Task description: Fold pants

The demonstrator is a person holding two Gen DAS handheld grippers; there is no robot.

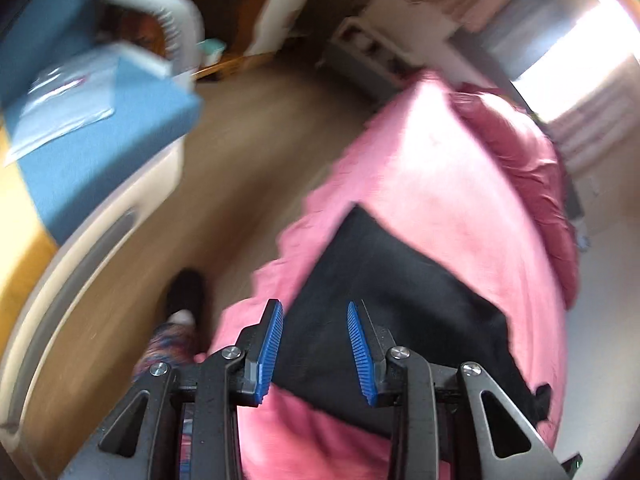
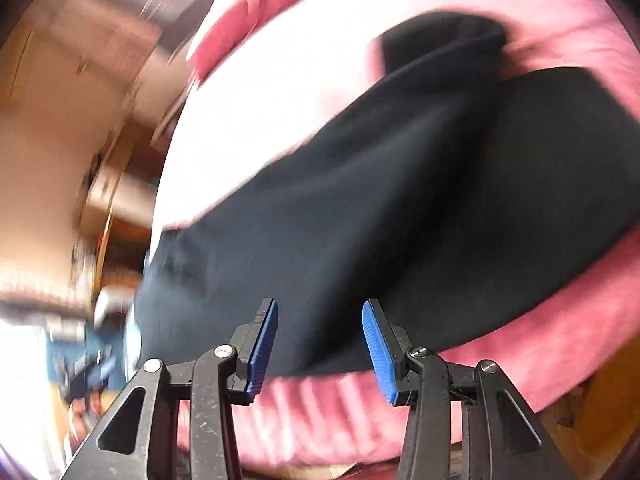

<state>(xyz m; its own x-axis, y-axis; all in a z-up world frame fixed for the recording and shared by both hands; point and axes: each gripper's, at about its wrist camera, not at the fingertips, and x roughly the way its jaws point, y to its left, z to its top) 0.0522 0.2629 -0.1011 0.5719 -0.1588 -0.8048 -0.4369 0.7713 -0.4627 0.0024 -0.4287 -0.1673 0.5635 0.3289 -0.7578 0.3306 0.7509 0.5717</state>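
Both views blurred. Black pants (image 1: 404, 296) lie spread on a pink bedcover (image 1: 440, 168), one straight edge running close to the cover's frilled side border. Left gripper (image 1: 315, 354) hangs above the near end of the pants, blue pads (image 1: 270, 354) spread wide, nothing between them. Right gripper (image 2: 320, 350) likewise spread, empty, poised over the pants (image 2: 400, 200) near their lower edge where dark cloth meets the pink cover (image 2: 260, 92). Bare pink fabric shows on all sides of the garment. Wood floor (image 1: 248, 152) runs open beside the bed; a blue-topped surface (image 1: 100, 140) stands well apart across it.
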